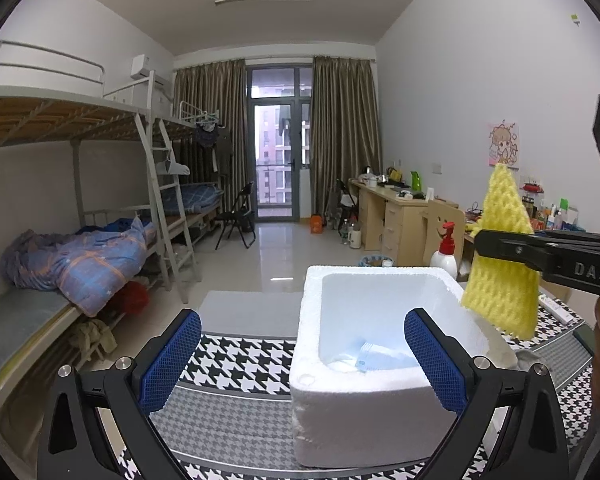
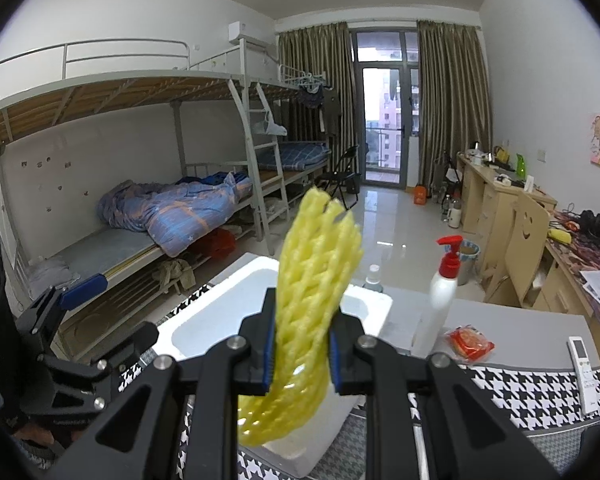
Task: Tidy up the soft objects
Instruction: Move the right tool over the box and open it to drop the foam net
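Yellow foam net [image 2: 312, 312], a soft mesh sleeve of the fruit-packing sort, clamped at its middle in the right tool [image 2: 300, 354]; jaws nearly closed, blue pads squeezing the mesh flat between them. Its long axis runs upright, top end above the fingers, lower end hanging loose below. In the left wrist view the net [image 1: 502, 264] hangs at the right-hand rim of the white foam box [image 1: 364, 408], lower edge about level with that rim, not yet over the hollow as far as I can judge. Box lies to the left of and below the right tool, so the move to come looks like a short carry leftward over the rim, then a release. Left tool [image 1: 304, 360] holds nothing; jaws wide apart, straddling the near wall of the box, pads not pressing on it. Right hand is the nearer to the job, having the net already. Inside the box: a pale blue item [image 1: 374, 360] on the floor, possibly a face mask, hard to tell. Box sits on a houndstooth cloth [image 1: 240, 364] covering the desk. Around it: a white pump bottle with red top [image 2: 444, 280] beyond the box, a red packet [image 2: 470, 344], a white remote [image 2: 584, 372] further right. Nothing stands between net and box opening; only the rim needs clearing. Bunk beds [image 2: 148, 120] behind, well apart.
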A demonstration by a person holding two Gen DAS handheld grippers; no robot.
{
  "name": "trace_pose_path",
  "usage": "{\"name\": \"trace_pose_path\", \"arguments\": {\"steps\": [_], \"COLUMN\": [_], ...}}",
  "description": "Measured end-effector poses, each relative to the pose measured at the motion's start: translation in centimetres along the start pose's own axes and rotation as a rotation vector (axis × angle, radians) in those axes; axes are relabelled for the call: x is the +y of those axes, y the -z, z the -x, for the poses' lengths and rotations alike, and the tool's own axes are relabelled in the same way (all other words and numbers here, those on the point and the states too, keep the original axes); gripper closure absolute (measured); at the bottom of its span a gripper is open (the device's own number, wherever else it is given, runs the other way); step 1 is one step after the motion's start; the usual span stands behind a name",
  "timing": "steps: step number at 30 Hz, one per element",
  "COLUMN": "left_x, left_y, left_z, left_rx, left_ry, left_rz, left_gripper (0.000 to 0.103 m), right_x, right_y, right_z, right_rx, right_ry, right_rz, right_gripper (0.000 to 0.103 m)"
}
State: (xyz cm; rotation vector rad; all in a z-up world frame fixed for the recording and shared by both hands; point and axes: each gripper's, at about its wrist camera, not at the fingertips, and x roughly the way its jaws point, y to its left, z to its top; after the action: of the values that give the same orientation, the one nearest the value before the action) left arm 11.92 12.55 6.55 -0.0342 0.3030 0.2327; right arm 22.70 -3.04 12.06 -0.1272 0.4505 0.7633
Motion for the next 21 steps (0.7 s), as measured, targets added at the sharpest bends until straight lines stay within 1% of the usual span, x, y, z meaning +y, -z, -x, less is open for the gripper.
{"name": "trace_pose_path", "arguments": {"steps": [10,14,21], "left_x": [0.5,1.2,1.3], "left_y": [0.7,0.9,1.9], "left_z": [0.2,0.3,0.5], "left_rx": [0.013,0.014,0.022], "left_ry": [-0.01,-0.019,-0.007], "left_rz": [-0.005,0.022,0.015], "left_gripper": [0.001,0.001,0.001], "right_x": [1.2,1.6,1.6], "right_y": [-0.4,-0.5,-0.3], "right_z": [-1.4,-2.2,-3.5], "right_rx": [0.024,0.033,0.063], "right_ry": [-0.02,-0.022,-0.024], "right_rz": [0.025,0.034,0.03], "right_gripper": [0.078,0.078,0.078]}}
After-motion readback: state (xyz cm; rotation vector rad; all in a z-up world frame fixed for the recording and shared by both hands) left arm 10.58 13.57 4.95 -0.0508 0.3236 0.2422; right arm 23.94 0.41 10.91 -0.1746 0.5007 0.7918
